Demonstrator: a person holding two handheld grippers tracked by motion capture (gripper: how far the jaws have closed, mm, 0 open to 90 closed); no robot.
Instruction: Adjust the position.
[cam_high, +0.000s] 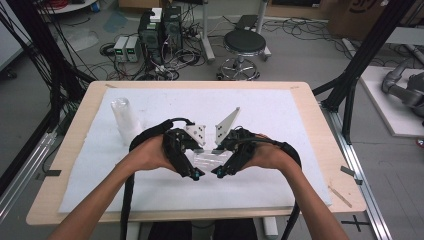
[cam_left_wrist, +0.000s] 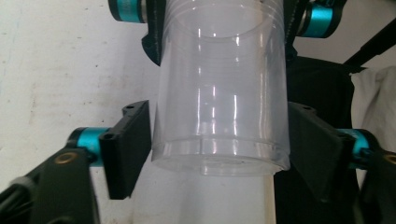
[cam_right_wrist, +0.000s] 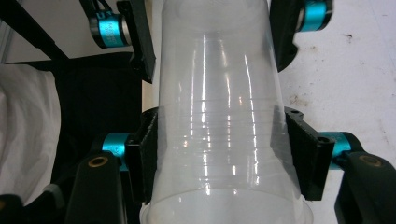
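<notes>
Cups (cam_high: 123, 118) stacked upside down are seen at the left of the white sheet (cam_high: 280, 112), well apart from the hands, presumably kept there as the supply or the finished pile; which of the two cannot be told. Nearer the middle, the left gripper (cam_high: 197, 174) is held low over the sheet with its jaws turned inward, so that the clear cup (cam_high: 212, 159) is met from the side. In the left gripper view the cup (cam_left_wrist: 219, 93) is seen clamped between the two black pads (cam_left_wrist: 128, 147), near one stepped rim, the jaws pressed to its wall on either side.

Between the two tools the cup is carried lying on its side, just above the sheet, so that each end can be reached by one gripper. A second wall and a doubled rim seem to show through the plastic, so two nested cups are probably held; this is a judgement only.

At the right, the right gripper (cam_high: 217, 172) is set as a mirror of the left. In the right gripper view its pads (cam_right_wrist: 303, 154) are closed on the ribbed band of the cup (cam_right_wrist: 224, 121), with the other gripper's jaws seen beyond. Opposed grips of this kind suit pulling nested cups apart or pushing them together.
</notes>
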